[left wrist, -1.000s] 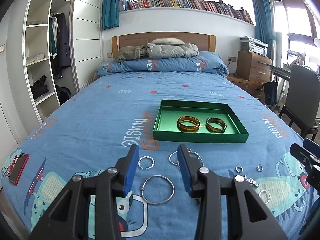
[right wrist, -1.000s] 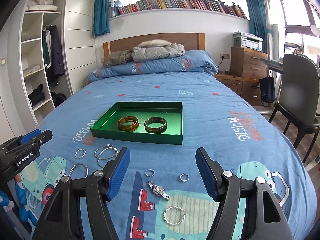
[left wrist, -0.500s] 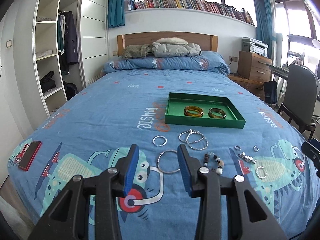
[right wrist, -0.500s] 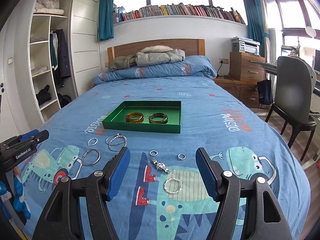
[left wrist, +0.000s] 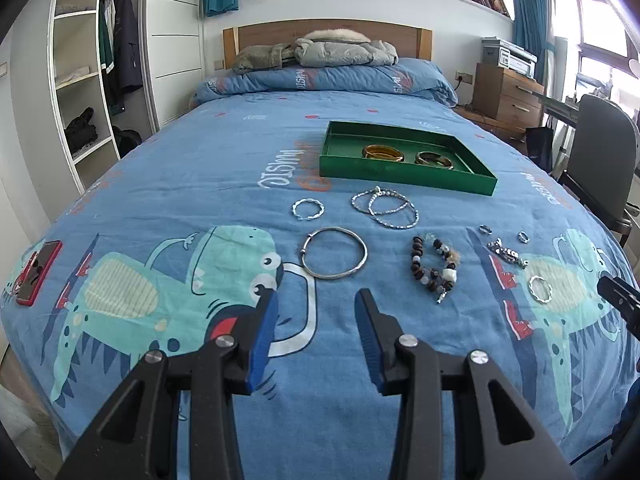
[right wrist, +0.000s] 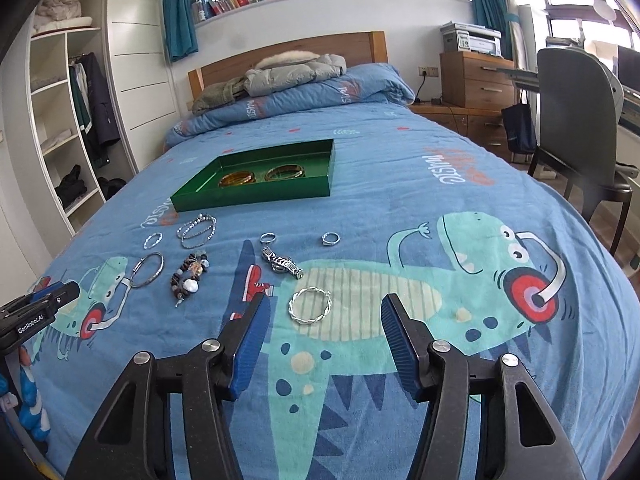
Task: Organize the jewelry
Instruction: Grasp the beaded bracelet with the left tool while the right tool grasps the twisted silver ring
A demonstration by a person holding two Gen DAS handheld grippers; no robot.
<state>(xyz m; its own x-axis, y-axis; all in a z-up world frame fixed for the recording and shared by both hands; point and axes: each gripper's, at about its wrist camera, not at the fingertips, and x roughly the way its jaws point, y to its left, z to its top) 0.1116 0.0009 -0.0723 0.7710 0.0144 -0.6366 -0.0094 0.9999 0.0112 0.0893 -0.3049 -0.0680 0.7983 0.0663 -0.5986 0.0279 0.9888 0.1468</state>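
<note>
A green tray [left wrist: 404,170] on the blue bedspread holds two amber bangles [left wrist: 382,153]. Nearer lie a silver bangle [left wrist: 332,230], a beaded bracelet [left wrist: 418,270], chain bracelets [left wrist: 394,209] and a small twisted ring [left wrist: 296,210]. My left gripper [left wrist: 317,300] is open and empty, just short of the silver bangle. My right gripper [right wrist: 326,300] has its jaws closing. A twisted silver hoop [right wrist: 291,308] lies on the bed between its tips, untouched. Beyond the hoop are a metal clasp piece [right wrist: 282,264] and two small rings [right wrist: 268,237].
A red phone [left wrist: 38,266] lies near the bed's left edge. A grey chair [right wrist: 572,120] and a wooden nightstand [right wrist: 476,80] stand to the right, open wardrobe shelves [left wrist: 80,80] to the left. Jackets [left wrist: 344,50] are heaped at the headboard.
Both grippers have drawn back from the tray toward the foot of the bed and sunk lower. The beaded bracelet has come into the left view. The right jaws stand a little narrower.
</note>
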